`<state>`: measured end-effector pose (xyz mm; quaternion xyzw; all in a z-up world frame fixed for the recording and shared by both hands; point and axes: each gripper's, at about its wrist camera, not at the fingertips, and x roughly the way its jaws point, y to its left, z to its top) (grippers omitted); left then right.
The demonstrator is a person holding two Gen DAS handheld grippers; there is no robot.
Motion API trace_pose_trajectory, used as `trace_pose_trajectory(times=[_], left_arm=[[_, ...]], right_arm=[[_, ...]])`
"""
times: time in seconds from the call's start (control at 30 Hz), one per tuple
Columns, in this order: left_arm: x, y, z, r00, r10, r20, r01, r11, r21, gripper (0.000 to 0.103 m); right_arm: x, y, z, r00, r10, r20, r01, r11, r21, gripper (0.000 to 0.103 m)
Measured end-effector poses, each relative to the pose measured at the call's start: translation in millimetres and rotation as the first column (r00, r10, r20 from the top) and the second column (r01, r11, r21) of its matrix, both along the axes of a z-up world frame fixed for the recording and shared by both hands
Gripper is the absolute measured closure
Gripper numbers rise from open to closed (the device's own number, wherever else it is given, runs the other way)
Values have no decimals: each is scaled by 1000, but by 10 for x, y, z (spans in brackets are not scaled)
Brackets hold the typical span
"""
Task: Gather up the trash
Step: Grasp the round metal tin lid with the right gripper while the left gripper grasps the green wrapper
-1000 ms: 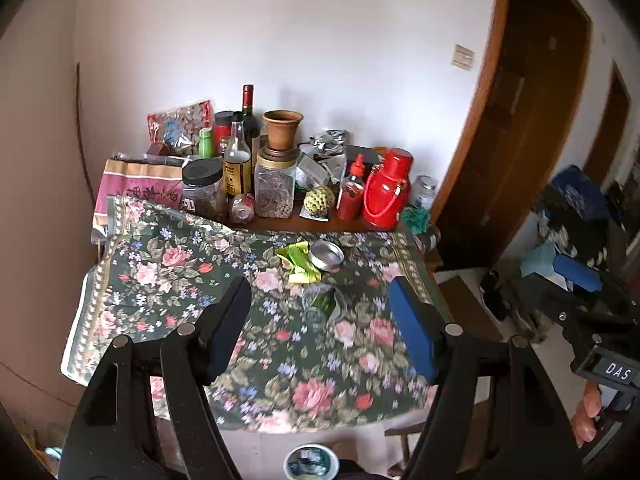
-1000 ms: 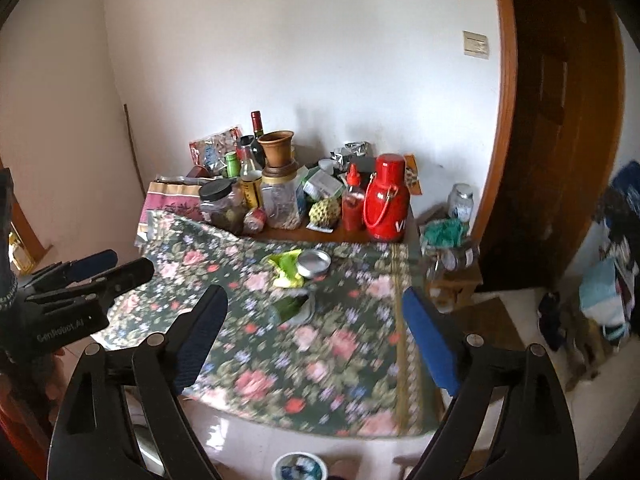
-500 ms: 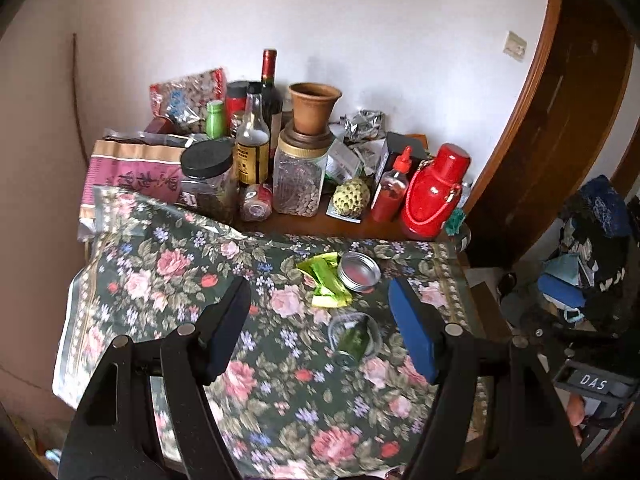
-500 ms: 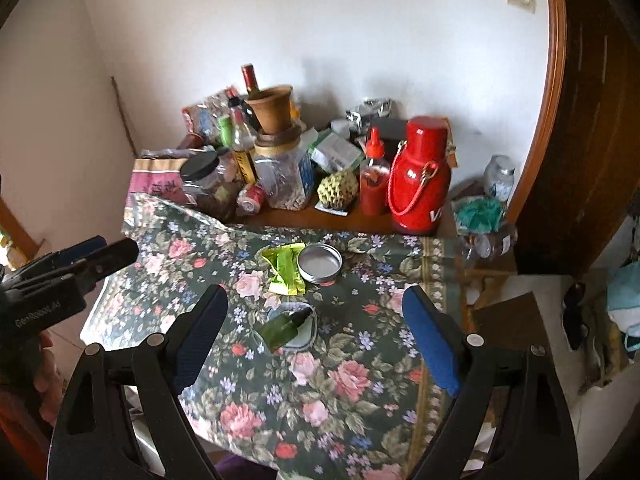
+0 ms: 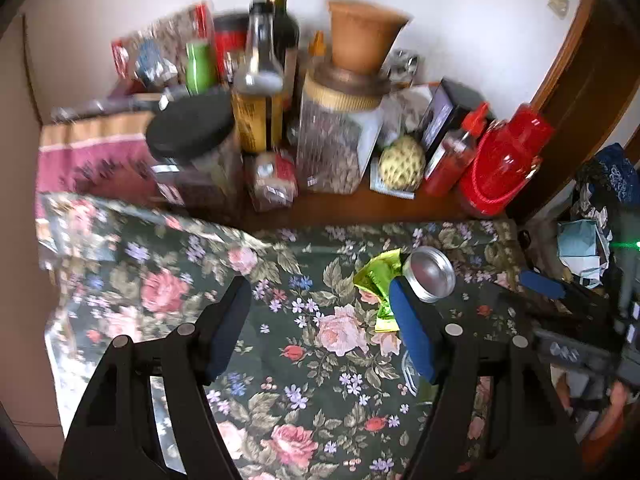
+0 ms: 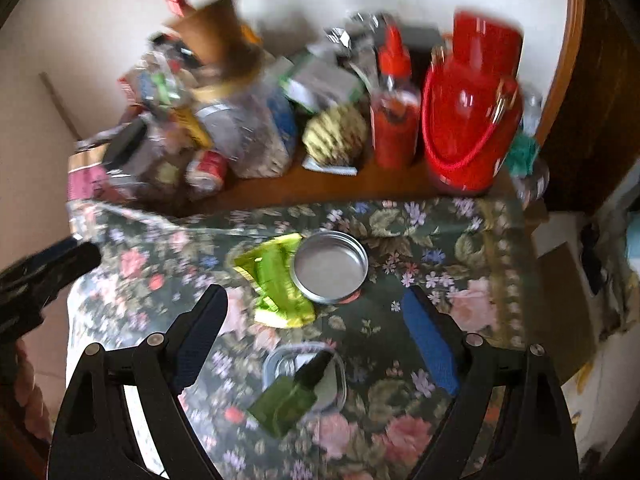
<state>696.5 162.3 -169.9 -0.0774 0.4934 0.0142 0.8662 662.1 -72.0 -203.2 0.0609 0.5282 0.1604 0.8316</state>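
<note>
Right gripper (image 6: 316, 312) is hanging over the floral tablecloth (image 6: 440, 248), jaws standing wide with nothing between the pads. A crumpled green wrapper (image 6: 272, 280) is lying against a round metal lid (image 6: 330, 266). Nearer the camera, a dark green packet (image 6: 286, 400) is resting partly in a clear container (image 6: 304, 376). A red jug (image 6: 472, 108) is standing behind, blurred. The left gripper (image 6: 44, 276) is showing at the frame's left edge.

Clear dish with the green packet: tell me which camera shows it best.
The right wrist view. There the clear dish lies whole between the open fingers, the green packet sticking out over its near edge. In the left wrist view the blue pad of the left gripper's finger hides nearly all of it; only a sliver shows.
</note>
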Motion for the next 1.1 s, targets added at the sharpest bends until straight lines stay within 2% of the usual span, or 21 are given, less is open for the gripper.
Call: trace_pose_trajectory(times=[0.07, 0.13, 0.23, 0.3, 0.47, 0.53, 0.67, 0.7, 0.9, 1.1], left_arm=[[98, 4, -161, 999, -7, -33, 7, 1000, -12, 33], [187, -9, -321, 998, -20, -64, 19, 1000, -24, 33], [304, -69, -534, 993, -54, -106, 49, 998, -49, 33], [365, -115, -655, 989, -74, -131, 66, 996, -61, 33], [474, -231, -874, 976, -107, -192, 92, 992, -87, 33], [500, -277, -917, 972, -117, -202, 102, 992, -80, 33], [537, -343, -972, 967, -128, -219, 113, 990, -79, 33], [555, -363, -992, 966, -129, -222, 114, 990, -82, 33], [609, -507, -1083, 955, -165, -248, 140, 983, -116, 33], [657, -672, -1188, 944, -175, -278, 137, 979, -150, 33]], right_arm=[[146, -17, -205, 999, -34, -42, 33, 999, -7, 24], [262, -43, -377, 995, -60, -82, 59, 998, -12, 40], [403, -87, -634, 987, -94, -133, 91, 996, -26, 57], [457, -92, -736, 984, -103, -146, 98, 994, -38, 63], [498, -65, -879, 984, -112, -140, 108, 994, -34, 67], [491, -22, -913, 986, -97, -136, 94, 995, -32, 77], [476, 53, -963, 989, -79, -122, 75, 996, -42, 88], [476, 58, -951, 990, -85, -113, 81, 996, -41, 95], [465, 62, -974, 991, -80, -108, 79, 997, -19, 100], [295, -273, -744, 989, -135, -60, 133, 990, -37, 100]])
